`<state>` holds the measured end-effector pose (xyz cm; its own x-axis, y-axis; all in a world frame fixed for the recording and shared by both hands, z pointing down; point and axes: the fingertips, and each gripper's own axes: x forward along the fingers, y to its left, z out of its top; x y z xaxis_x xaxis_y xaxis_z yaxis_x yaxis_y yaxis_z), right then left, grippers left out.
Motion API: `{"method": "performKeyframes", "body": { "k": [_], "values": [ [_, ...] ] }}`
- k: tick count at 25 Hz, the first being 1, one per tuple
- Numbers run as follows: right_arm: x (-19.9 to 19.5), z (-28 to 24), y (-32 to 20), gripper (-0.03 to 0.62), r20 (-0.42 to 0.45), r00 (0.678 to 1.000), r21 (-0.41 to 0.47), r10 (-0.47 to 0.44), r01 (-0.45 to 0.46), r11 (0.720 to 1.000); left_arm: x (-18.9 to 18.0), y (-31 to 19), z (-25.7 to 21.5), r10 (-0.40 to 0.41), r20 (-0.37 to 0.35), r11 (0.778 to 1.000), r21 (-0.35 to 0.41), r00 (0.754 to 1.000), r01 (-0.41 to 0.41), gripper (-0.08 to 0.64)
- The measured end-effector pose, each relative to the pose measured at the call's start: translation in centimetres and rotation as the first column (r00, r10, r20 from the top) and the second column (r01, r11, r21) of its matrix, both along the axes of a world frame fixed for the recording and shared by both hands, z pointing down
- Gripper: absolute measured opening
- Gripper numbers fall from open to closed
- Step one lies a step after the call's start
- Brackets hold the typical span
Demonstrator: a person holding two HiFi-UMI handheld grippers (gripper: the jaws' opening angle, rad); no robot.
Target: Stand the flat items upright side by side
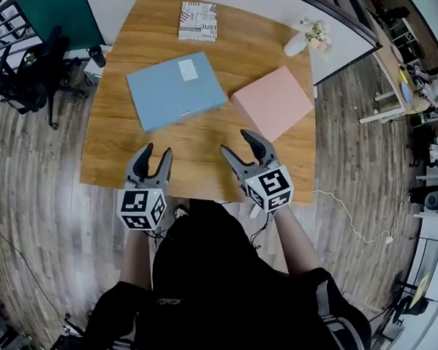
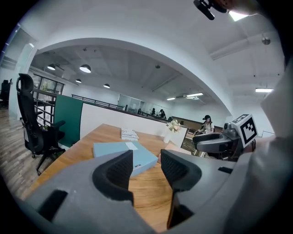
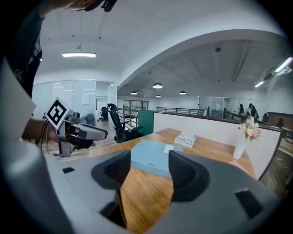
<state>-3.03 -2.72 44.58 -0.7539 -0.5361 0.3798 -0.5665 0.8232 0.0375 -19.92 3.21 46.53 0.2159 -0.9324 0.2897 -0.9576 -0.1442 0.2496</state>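
Observation:
A light blue flat box (image 1: 176,90) lies flat on the wooden table (image 1: 198,155), left of centre. A pink flat box (image 1: 272,102) lies flat to its right, apart from it. A patterned book (image 1: 198,21) lies flat at the far edge. My left gripper (image 1: 159,151) hovers open over the near edge, short of the blue box (image 2: 114,148). My right gripper (image 1: 235,141) is open too, just short of the pink box, and faces the blue box (image 3: 151,151). Nothing sits between either pair of jaws (image 2: 145,157) (image 3: 149,167).
A white vase with flowers (image 1: 298,43) stands at the table's far right corner, near the pink box. A black office chair (image 1: 33,80) stands on the floor to the left. A white partition runs behind the table. A thin cable (image 1: 349,214) lies on the floor at right.

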Motion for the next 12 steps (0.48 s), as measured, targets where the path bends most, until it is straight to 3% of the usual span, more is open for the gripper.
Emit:
{"method": "performKeyframes", "body": {
  "k": [8,12],
  "values": [
    [-1.9,1.6,-7.1,0.267,-0.027,0.996,-0.034,-0.085,0.084,0.996,-1.1,-5.8,2.3,0.001,0.048,0.993,-0.116,0.999,0.004,0.200],
    [-1.9,3.1,-10.3,0.268,-0.027,0.995,-0.070,-0.100,0.098,0.993,-1.7,-8.0,3.5,-0.053,0.043,0.985,-0.165,0.998,0.059,0.201]
  ]
}}
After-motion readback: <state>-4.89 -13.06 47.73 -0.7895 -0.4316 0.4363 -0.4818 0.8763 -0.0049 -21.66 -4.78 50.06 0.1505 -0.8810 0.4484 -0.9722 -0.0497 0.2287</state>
